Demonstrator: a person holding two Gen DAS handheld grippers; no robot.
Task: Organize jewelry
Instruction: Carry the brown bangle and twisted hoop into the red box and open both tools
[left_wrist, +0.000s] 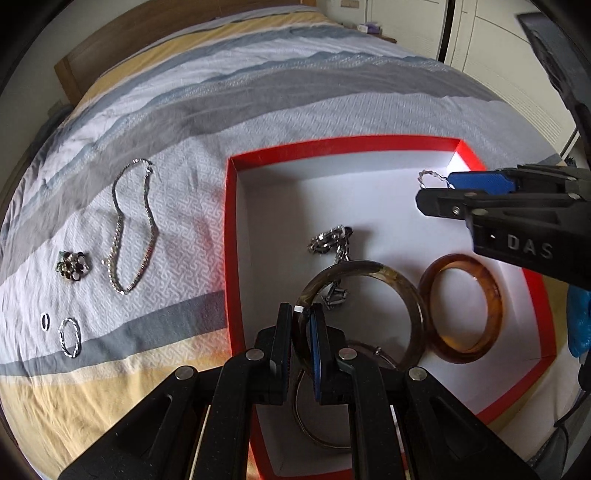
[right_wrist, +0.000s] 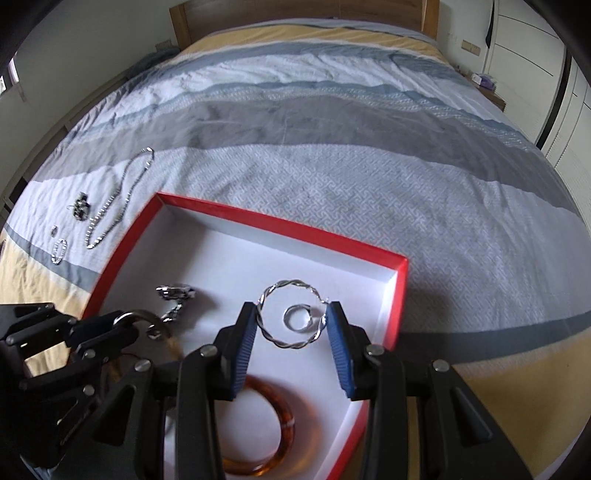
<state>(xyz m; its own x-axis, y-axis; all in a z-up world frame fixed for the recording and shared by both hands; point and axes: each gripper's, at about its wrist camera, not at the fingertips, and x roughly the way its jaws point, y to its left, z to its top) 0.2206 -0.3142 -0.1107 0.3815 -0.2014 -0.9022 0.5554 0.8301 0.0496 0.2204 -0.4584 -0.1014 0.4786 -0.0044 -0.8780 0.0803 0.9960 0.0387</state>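
A red box (left_wrist: 332, 142) with a white floor lies on the bed. My left gripper (left_wrist: 300, 310) is shut on the rim of a brown marbled bangle (left_wrist: 388, 273), held low over the box's near side. My right gripper (right_wrist: 291, 306) is shut on a twisted silver hoop (right_wrist: 291, 346), hanging over the box's far right corner. Through the hoop, a small silver ring (right_wrist: 297, 318) shows on the box floor. Also inside are an amber bangle (left_wrist: 461, 310), a silver chain bracelet (left_wrist: 330, 240) and a thin metal bangle (left_wrist: 306, 413), partly hidden by my left fingers.
Left of the box, a silver necklace (left_wrist: 133, 229), a jewelled cluster piece (left_wrist: 72, 266), a small ring (left_wrist: 44, 321) and a second twisted hoop (left_wrist: 69, 336) lie on the striped bedspread (right_wrist: 332, 147). A wooden headboard (right_wrist: 295, 11) stands far behind. Wardrobe doors (right_wrist: 535, 55) line the right.
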